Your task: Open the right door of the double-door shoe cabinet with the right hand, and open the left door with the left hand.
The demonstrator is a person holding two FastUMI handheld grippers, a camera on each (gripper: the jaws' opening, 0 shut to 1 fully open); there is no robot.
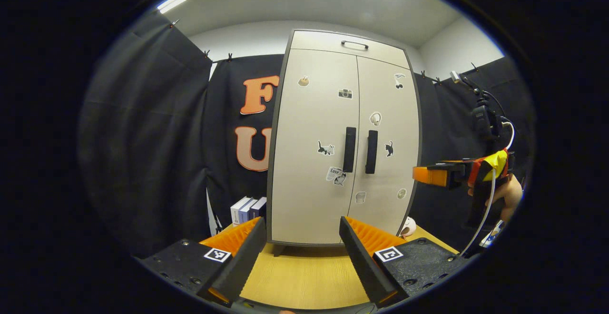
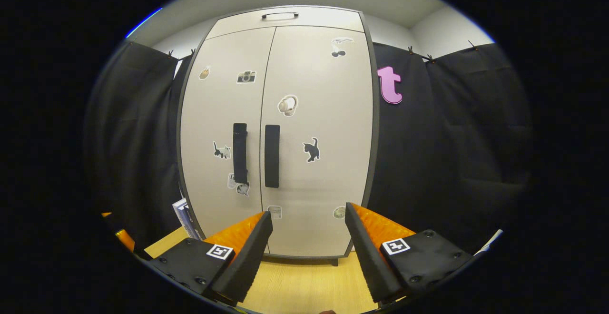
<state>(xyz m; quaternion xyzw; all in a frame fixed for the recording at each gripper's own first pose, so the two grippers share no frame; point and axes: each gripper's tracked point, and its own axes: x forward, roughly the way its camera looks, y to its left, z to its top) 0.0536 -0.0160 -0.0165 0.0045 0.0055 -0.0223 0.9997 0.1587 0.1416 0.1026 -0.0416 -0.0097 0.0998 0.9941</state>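
I've got the tall cream double-door shoe cabinet (image 1: 340, 138) standing on the pale wooden tabletop (image 1: 304, 276), both doors shut, stickers scattered over them. My left gripper (image 1: 301, 247) is spread wide with nothing between its fingers, well short of the cabinet's base. My right gripper (image 2: 308, 250) is spread just as wide and empty too, facing the cabinet's right door (image 2: 319, 133); from the left gripper view I see it off the cabinet's right side (image 1: 430, 175), a hand behind it partly cut off. The two black vertical handles (image 2: 271, 156) sit side by side at the cabinet's centre seam. Books (image 1: 247, 209) left of the cabinet are half hidden.
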